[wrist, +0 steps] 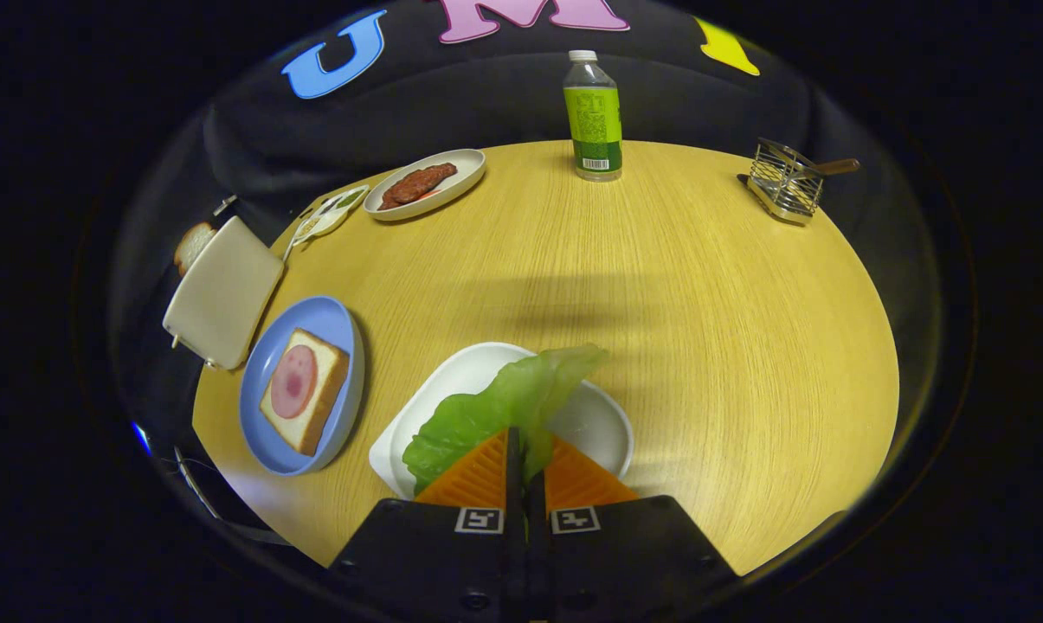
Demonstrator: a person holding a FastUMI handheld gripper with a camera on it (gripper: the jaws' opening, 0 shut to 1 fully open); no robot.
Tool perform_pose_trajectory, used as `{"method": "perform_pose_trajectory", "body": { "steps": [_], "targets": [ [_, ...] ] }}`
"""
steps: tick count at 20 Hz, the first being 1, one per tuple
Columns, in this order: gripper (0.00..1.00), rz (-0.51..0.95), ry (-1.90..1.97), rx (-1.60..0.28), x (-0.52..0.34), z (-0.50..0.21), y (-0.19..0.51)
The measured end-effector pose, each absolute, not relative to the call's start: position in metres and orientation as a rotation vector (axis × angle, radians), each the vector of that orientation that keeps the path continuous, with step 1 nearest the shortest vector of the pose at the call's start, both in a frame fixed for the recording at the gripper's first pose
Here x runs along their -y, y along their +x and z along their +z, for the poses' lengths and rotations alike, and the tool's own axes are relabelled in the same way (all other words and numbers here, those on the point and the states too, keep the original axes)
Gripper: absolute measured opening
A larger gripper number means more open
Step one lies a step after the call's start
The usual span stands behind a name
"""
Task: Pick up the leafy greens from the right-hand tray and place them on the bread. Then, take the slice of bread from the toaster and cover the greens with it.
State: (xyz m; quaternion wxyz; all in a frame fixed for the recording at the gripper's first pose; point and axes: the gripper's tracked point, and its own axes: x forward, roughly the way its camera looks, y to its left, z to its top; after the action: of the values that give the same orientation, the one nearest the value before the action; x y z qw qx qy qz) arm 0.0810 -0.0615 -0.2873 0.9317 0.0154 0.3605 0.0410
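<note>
My gripper (pixel 521 450) is shut on the green lettuce leaf (pixel 508 402), its two orange fingers (pixel 478 476) pressed together around the leaf's near edge. The leaf hangs over the white tray (pixel 603 424) just ahead of the fingers, and looks lifted off it. To the left, a blue plate (pixel 266 433) holds a bread slice (pixel 322 407) topped with a round of ham (pixel 293 381). Beyond the plate stands a cream toaster (pixel 222 290) with a slice of bread (pixel 194 245) sticking out of its far end.
A white oval dish (pixel 460 177) with a brown meat patty (pixel 417 184) sits at the back left, a small packet (pixel 331 214) beside it. A green-labelled bottle (pixel 592 117) stands at the back. A wire rack (pixel 785 182) sits at the back right of the wooden table (pixel 703 303).
</note>
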Motion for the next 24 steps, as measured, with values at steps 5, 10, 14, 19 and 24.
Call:
{"method": "perform_pose_trajectory", "body": {
  "steps": [5, 10, 14, 19, 24],
  "targets": [
    [0.05, 0.112, 0.051, -0.695, 0.052, -0.251, 0.075],
    [0.05, 0.115, 0.039, -0.66, 0.033, -0.216, 0.069],
    [0.05, 0.125, 0.0, -0.626, 0.005, -0.19, 0.07],
    [0.05, 0.18, -0.035, -0.606, -0.048, -0.168, 0.07],
    [0.05, 0.261, -0.073, -0.626, -0.112, -0.167, 0.064]
  ]
}}
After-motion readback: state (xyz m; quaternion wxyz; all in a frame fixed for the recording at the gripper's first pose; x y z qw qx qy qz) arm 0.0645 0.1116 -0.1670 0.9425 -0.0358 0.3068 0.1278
